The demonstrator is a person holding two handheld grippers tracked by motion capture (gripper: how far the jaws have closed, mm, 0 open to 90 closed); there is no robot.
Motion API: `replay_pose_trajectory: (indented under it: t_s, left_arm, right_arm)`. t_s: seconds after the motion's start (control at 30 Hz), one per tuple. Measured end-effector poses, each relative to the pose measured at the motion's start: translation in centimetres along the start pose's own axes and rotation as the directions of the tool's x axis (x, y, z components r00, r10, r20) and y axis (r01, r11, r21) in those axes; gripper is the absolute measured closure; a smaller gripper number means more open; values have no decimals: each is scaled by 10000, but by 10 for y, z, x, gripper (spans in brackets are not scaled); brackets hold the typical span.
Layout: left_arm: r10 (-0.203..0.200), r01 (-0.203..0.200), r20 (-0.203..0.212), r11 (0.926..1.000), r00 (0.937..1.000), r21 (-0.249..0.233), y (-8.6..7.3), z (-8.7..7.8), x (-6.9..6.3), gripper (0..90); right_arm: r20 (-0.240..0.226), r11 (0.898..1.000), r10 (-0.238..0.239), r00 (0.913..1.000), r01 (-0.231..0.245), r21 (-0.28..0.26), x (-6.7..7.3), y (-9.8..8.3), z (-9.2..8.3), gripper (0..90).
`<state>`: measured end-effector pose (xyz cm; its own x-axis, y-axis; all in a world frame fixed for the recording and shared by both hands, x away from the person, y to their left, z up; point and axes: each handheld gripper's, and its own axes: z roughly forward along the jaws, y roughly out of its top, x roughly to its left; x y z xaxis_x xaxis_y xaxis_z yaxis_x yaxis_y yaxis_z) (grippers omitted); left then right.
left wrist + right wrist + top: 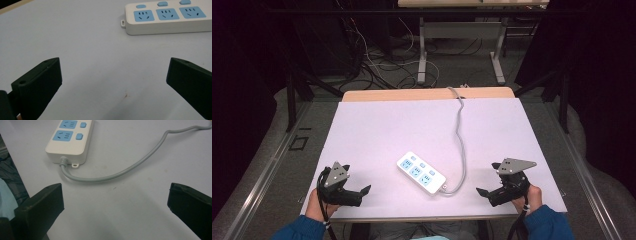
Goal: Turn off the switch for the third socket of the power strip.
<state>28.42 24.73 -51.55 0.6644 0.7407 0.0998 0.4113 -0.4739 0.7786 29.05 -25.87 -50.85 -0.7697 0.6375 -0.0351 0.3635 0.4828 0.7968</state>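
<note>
Hovering w/ both grippers, left (362, 192) & right (484, 192), jaws wide, empty; approaching power strip (421, 173) squarely, avoiding cord (459, 135).

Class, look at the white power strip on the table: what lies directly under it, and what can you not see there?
The power strip lies flat on the white table covering, its grey cable curving away toward the far edge. The strip's underside and the patch of covering beneath it are hidden.

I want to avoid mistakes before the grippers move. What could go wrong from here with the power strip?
1. The grey cable curls beside the right gripper; a jaw might snag it.
2. The power strip lies loose on the smooth table, so the open left gripper may push it instead of gripping.
</note>
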Motion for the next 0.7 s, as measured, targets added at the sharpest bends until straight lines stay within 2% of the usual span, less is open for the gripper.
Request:
replay_pose_trajectory:
  t_s: [0.5, 0.7]
  left_arm:
    - [61, -61, 17, 9999, 10000, 126, 2, -1, 1, 1]
    - [-122, 123, -54, 9999, 9999, 98, 4, 0, 2, 1]
  right_arm:
    - [36, 10000, 43, 10000, -43, -1, -1, 0, 1, 0]
    - [35, 10000, 51, 10000, -51, 50, -1, 0, 0, 2]
